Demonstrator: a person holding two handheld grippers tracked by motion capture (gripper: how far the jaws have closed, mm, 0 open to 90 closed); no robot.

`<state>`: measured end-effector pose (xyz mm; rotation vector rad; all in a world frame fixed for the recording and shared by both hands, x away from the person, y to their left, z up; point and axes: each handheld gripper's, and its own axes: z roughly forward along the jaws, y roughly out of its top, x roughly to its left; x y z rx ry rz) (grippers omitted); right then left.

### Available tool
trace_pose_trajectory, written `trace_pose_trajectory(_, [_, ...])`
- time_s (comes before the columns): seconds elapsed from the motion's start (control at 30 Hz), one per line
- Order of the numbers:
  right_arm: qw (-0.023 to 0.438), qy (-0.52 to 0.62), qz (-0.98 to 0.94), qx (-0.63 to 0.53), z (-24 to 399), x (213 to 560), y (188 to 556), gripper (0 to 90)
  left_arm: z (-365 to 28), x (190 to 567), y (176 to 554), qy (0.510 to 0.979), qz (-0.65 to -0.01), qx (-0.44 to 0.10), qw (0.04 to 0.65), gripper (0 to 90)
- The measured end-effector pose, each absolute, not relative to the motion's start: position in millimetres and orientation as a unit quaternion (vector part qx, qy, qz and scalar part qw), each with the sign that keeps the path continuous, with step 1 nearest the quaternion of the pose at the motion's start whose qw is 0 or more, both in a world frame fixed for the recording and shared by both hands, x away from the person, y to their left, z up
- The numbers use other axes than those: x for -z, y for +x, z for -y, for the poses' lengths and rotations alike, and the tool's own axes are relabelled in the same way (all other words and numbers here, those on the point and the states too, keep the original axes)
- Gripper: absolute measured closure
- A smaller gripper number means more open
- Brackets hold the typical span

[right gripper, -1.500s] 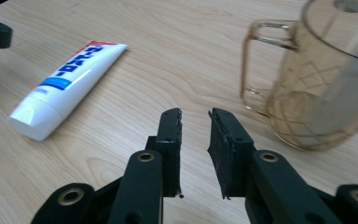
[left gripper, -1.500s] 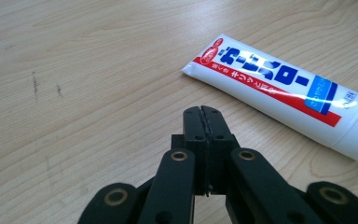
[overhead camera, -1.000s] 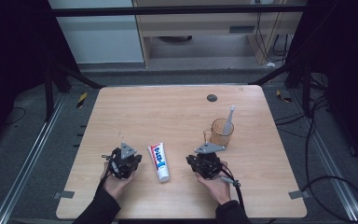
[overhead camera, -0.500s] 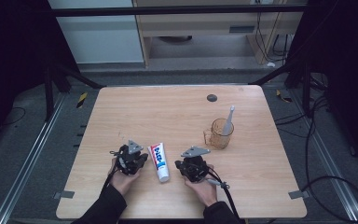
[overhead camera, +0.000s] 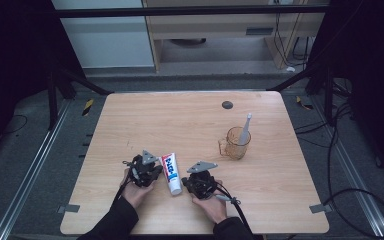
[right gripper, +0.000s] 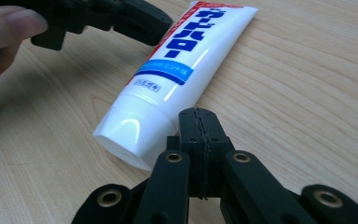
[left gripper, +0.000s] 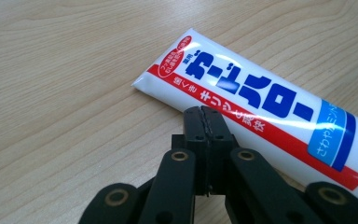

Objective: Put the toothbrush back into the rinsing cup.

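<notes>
A white toothpaste tube (overhead camera: 171, 173) with red and blue print lies flat on the wooden table (overhead camera: 180, 125) between my two grippers. My left gripper (overhead camera: 156, 169) is shut and holds nothing. Its tips (left gripper: 203, 112) sit at the tube's (left gripper: 261, 98) long edge, close to the flat crimped end. My right gripper (overhead camera: 186, 184) is shut as well, with nothing between the jaws. Its tips (right gripper: 197, 114) rest just beside the tube's (right gripper: 182, 70) capped end. The left gripper (right gripper: 121, 18) and a thumb (right gripper: 4, 32) show at the far side of the tube.
An amber cup (overhead camera: 237, 142) with a toothbrush (overhead camera: 245, 127) standing in it is to the right, behind the right gripper. A small dark disc (overhead camera: 227, 105) lies near the table's far edge. Bare wood stretches across the back and the left.
My right gripper has moved left and lower, away from the cup and up to the tube's cap end. The left gripper has edged right toward the tube. The tube has stayed put.
</notes>
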<state>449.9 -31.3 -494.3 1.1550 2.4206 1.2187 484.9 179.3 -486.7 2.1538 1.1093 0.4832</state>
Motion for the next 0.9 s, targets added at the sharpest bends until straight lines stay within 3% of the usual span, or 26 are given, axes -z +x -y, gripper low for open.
trace_pose_trajectory(0.9, [0.072,0.370,-0.820,-0.432,13,496,442,90.0,-165,487,496,0.838,-0.400,-0.158,0.336,89.9])
